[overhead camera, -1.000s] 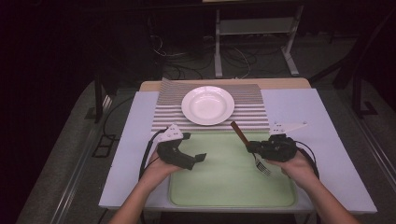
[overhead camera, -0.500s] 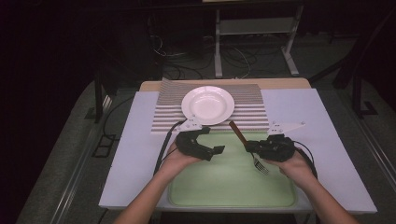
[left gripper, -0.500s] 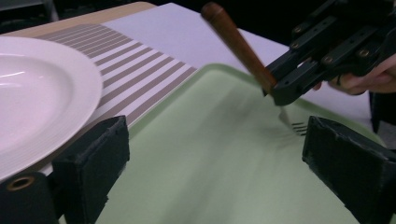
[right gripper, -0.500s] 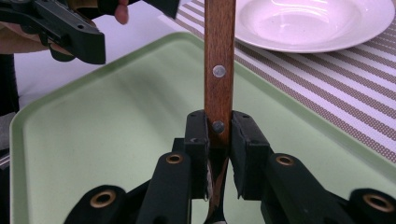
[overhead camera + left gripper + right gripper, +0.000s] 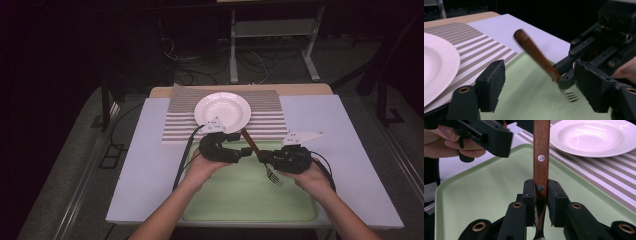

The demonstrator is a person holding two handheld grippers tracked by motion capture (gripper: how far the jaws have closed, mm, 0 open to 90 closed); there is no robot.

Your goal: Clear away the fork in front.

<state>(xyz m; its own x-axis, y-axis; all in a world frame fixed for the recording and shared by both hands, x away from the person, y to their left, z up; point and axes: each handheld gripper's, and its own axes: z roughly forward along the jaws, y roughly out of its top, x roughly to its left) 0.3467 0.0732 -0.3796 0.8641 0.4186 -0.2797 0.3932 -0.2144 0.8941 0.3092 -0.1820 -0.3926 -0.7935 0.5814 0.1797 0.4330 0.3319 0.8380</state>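
While the right tool clamps the fork, the plate sits beyond; the left tool flanks it.

The left gripper has travelled from the near left of the green tray across to the fork held up by the right gripper. Its jaws have just been closing, and the fork's wooden handle now stands between them, not yet pinched.

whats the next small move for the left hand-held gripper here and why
Probably close the left hand-held gripper on the brown wooden-handled fork. Its jaws have just been closing, the handle lies between them untouched, and the right hand-held gripper clamps it above the pale green tray.
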